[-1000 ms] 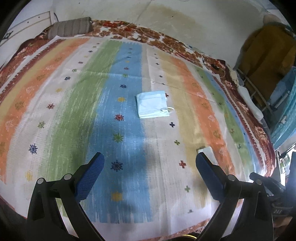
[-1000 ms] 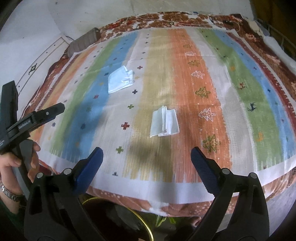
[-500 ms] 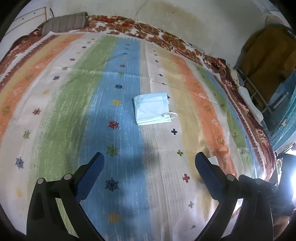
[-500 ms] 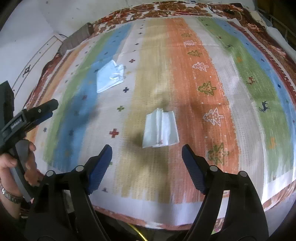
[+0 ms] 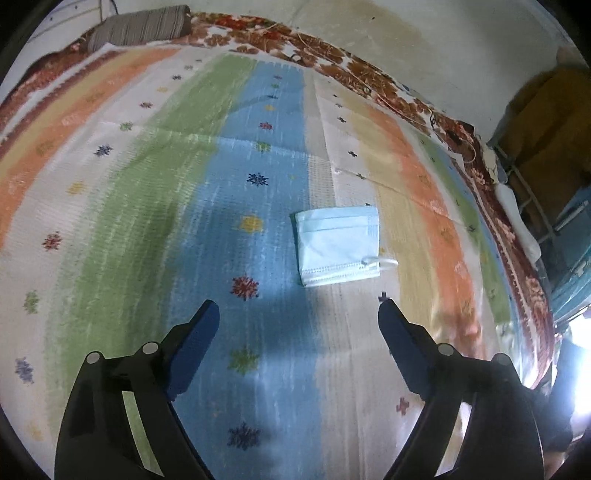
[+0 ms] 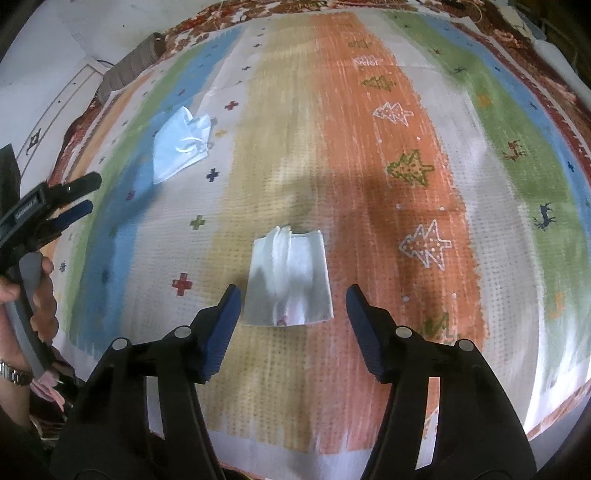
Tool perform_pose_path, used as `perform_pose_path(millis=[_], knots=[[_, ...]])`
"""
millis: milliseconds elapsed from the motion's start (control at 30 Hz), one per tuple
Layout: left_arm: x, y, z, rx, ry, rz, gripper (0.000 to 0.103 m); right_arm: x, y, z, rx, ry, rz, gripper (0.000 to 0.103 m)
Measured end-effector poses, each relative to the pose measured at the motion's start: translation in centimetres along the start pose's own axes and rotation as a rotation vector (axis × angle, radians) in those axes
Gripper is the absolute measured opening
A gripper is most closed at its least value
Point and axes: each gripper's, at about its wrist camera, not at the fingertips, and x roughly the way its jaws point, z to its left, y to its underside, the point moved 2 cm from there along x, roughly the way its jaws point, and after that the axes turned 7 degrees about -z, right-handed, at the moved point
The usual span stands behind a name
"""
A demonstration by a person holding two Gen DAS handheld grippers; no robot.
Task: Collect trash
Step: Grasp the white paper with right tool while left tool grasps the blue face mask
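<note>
A folded light-blue face mask (image 5: 338,245) lies on the striped bedspread, just beyond my left gripper (image 5: 298,314), which is open and empty. The mask also shows in the right wrist view (image 6: 181,146) at the upper left. A folded white tissue (image 6: 290,278) lies on the tan and orange stripes. My right gripper (image 6: 293,297) is open, its fingertips either side of the tissue's near edge, just above it. The left gripper (image 6: 83,195) shows at the left edge of the right wrist view, held by a hand.
The striped bedspread (image 5: 147,203) covers a bed with a floral blanket border (image 5: 369,74). A grey striped pillow (image 5: 140,26) lies at the far corner against a white wall. Furniture and a metal frame (image 5: 535,206) stand to the right of the bed.
Both grippers have moved forward and lower over the bed. The mask now lies close ahead of the left gripper. The right gripper's fingers have narrowed and reached the tissue's near edge.
</note>
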Motion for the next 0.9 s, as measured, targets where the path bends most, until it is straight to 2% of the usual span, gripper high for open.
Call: perform_pose_path(millis=[167,233,333,400,467,567,700,767,900], knots=[[2.2,-0.7,0.5,-0.033,0.005,0.003,0.082,0.8,-0.7,-0.7,0.027,-0.008,0.016,0.047],[3.5,-0.9,0.7,-0.055,0.019,0.014,0.078,1.3,-0.7,-0.8,0.027,-0.006,0.026,0.045],[4.9,-1.4,0.4,-0.039,0.011,0.015,0.074,2.0,-0.5,-0.8,0.020,0.004,0.039,0.038],[5.8,-1.7,0.3,-0.036,0.011,0.027,0.065,2.4,-0.6,-0.8,0.010,0.015,0.046,0.035],[6.7,-1.9,0.2,-0.032,0.001,0.046,0.061,2.7,-0.7,-0.8,0.000,0.018,0.045,0.034],[8.0,-2.3,-0.6,0.049,-0.056,0.038,0.057,3.3,-0.5,-0.3,-0.031,0.050,0.049,0.033],[9.1,-1.8,-2.0,0.170,-0.163,0.032,0.036,3.6,-0.2,0.5,-0.062,0.064,0.057,0.023],[9.2,-1.3,-2.9,0.213,-0.172,0.032,0.022,3.6,-0.2,0.5,-0.061,0.054,0.064,0.021],[8.3,-1.0,-2.8,0.233,-0.183,0.028,0.007,3.6,-0.3,0.6,-0.073,0.048,0.068,0.013]])
